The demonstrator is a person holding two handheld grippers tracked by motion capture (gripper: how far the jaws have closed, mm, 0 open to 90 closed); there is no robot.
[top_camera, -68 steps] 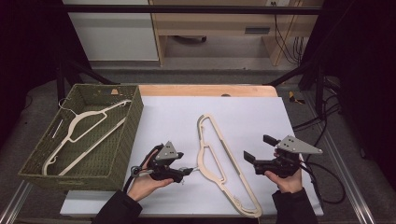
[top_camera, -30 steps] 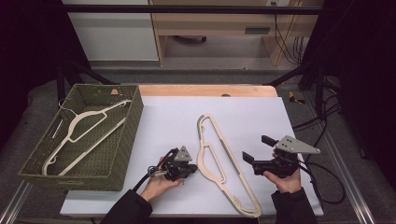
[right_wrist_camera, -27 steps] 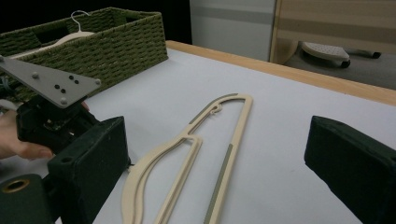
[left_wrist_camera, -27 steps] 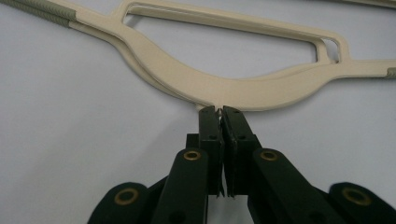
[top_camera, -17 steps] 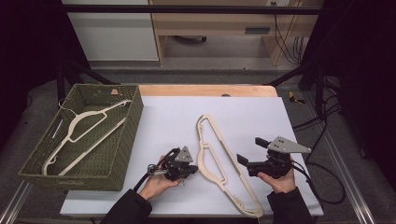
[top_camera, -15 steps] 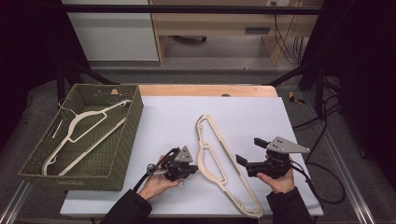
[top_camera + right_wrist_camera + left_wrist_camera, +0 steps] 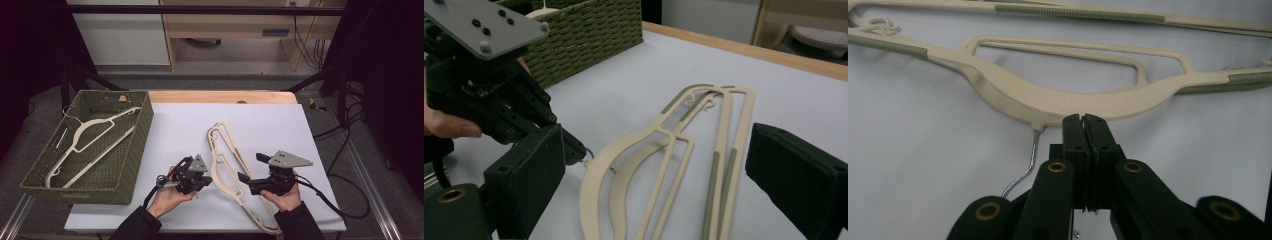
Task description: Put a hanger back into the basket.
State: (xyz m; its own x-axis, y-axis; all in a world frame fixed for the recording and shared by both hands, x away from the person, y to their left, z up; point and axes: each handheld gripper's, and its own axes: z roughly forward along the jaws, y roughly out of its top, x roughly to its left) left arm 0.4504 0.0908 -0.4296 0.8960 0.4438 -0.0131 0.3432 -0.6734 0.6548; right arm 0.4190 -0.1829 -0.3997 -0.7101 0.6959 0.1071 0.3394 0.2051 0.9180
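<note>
The table [image 7: 260, 115] carries a pale grey-white cover, and a strip of its bare wooden top [image 7: 220, 96] shows along the far edge. Beyond that edge lies a grey floor [image 7: 240, 80]. Farther back from the table stands a white cabinet [image 7: 120, 35], and to its right a light wooden piece of furniture [image 7: 235, 25] with an open space beneath. Black cables [image 7: 305, 35] hang at that furniture's right end, and more cables [image 7: 345, 125] trail over the floor just right of the table. Dark metal frame bars [image 7: 200, 9] cross above the far side, and the room's sides lie in deep shadow
</note>
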